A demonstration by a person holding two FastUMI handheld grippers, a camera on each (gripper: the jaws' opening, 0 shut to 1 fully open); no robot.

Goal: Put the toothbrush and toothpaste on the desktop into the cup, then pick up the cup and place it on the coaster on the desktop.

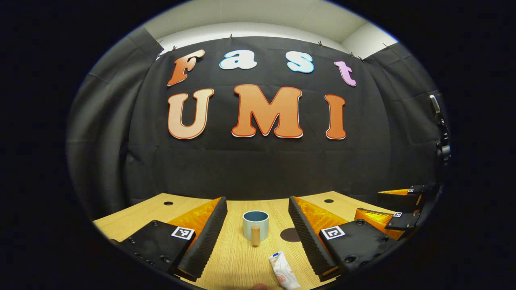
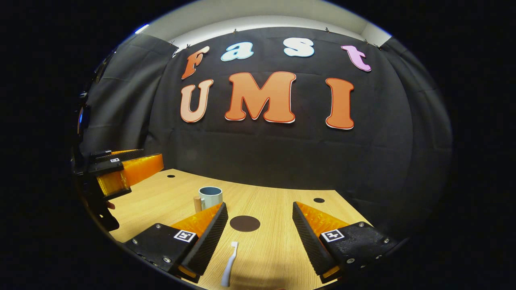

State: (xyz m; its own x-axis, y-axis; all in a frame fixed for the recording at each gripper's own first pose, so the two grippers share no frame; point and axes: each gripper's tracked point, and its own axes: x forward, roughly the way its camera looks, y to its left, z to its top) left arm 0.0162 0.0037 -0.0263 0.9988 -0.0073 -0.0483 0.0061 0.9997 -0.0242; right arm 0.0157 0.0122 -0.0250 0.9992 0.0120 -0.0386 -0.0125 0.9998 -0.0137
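Wooden desktop — cup, coaster, toothbrush; toothpaste near its front edge.

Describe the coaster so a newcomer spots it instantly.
Start at the wooden desktop below the black cloth wall. The coaster lies flat near its middle, between the blue-grey cup and the white toothbrush. It is the one dark brown round disc; everything else nearby is pale or stands upright.

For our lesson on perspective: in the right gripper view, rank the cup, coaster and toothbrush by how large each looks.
1. Toothbrush, longest, though nearest the camera, which enlarges it.
2-3. Coaster and cup look alike; not ranked.
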